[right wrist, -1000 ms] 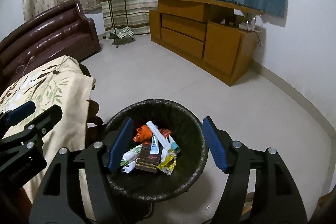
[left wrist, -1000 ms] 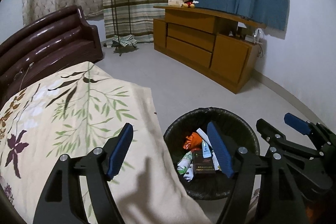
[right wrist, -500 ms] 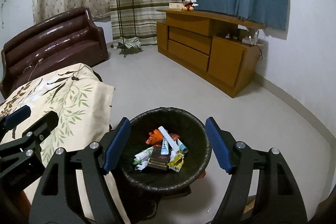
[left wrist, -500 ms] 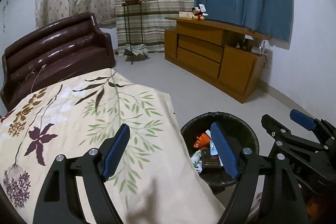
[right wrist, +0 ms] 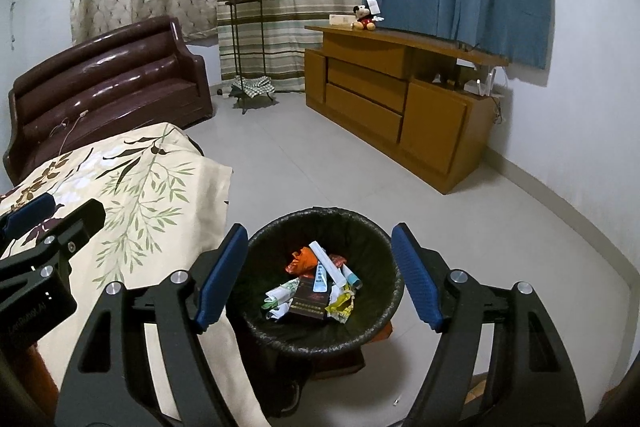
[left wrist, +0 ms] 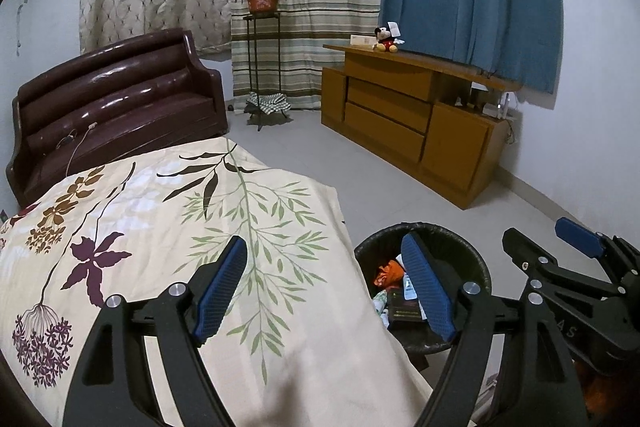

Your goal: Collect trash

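Observation:
A black-lined trash bin [right wrist: 376,239] stands on the floor beside the cloth-covered table. It holds several pieces of trash [right wrist: 314,287]: wrappers, a dark box, an orange scrap. My right gripper [right wrist: 318,283] is open and empty, held above the bin. My left gripper [left wrist: 326,291] is open and empty, above the floral tablecloth [left wrist: 160,219] near its right edge. The bin also shows in the left wrist view [left wrist: 460,243], partly hidden by my finger. The right gripper shows at the left wrist view's right edge [left wrist: 576,267].
A dark brown sofa [right wrist: 108,83] stands at the back left. A wooden cabinet [right wrist: 396,107] lines the right wall, with a Mickey toy [right wrist: 365,17] on top. A plant stand [right wrist: 244,39] stands before the curtains. Pale tiled floor [right wrist: 320,167] lies between.
Both grippers have risen and drawn back from the bin, so it looks smaller and lower. More of the tablecloth and sofa has come into view. Both jaws stay open.

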Available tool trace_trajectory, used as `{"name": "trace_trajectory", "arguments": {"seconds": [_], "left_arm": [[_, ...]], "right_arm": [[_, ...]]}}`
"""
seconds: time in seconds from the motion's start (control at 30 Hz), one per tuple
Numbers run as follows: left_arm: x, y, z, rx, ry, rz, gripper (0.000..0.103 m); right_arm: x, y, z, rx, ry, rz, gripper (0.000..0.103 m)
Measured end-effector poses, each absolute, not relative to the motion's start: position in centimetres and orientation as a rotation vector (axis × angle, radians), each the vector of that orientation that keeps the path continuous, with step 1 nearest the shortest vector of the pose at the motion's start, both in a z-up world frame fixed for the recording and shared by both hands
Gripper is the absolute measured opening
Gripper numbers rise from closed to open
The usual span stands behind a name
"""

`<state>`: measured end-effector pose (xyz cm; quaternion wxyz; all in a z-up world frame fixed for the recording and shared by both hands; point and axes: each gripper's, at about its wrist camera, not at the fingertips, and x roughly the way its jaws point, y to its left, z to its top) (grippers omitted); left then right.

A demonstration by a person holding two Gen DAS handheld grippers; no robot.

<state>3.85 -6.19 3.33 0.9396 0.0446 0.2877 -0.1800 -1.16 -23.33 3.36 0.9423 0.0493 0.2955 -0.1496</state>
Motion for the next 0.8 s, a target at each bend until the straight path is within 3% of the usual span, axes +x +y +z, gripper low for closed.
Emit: {"name": "trace_trajectory", "arguments": {"seconds": [0.8], "left_arm": [[3.68,-6.11,3.5,0.085,0.586,-0.365,0.077]], "right_arm": [[-1.2,-22.94,3.45,0.095,0.597,-0.302,0.073]]}}
